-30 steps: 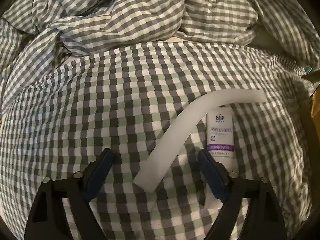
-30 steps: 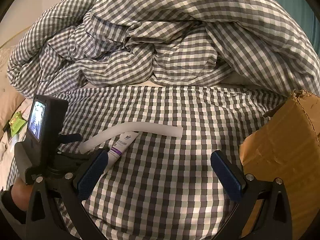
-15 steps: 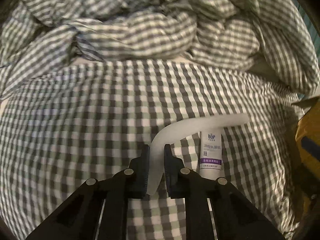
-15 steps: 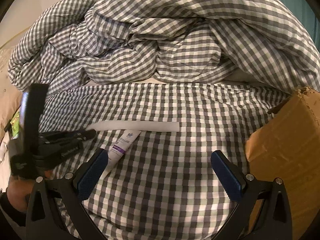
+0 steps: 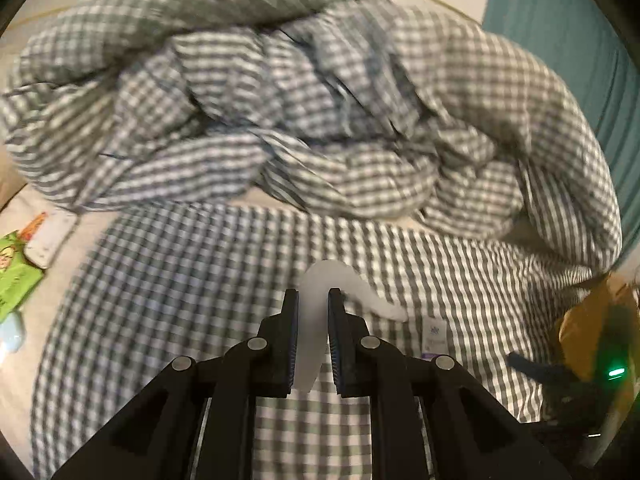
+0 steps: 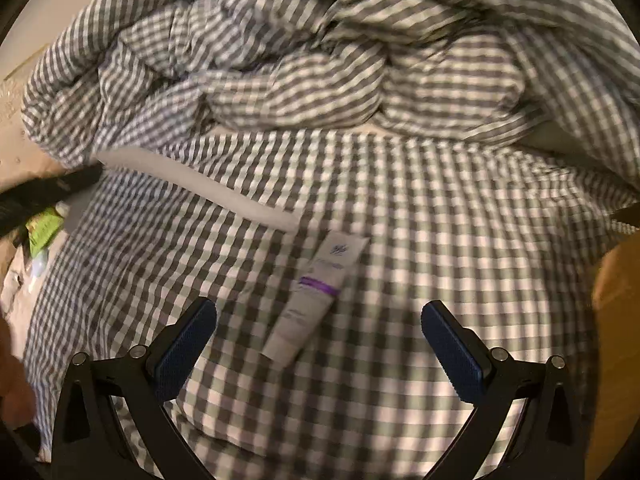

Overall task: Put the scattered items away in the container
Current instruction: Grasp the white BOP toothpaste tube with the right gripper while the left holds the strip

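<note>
Over checked bedding, left hand-held gripper (image 5: pixel 313 312) pinching white strip (image 5: pixel 316 320), angled down

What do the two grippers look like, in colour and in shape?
Both have black, angular frames with open triangular cut-outs and round silver bolts at the joints. The left gripper and the right gripper each carry two long, flat finger pads of dark blue, textured material.

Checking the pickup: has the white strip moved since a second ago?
Yes. The white strip, clamped in the left gripper, no longer lies flat beside the tube on the checked sheet; one end is lifted.
</note>
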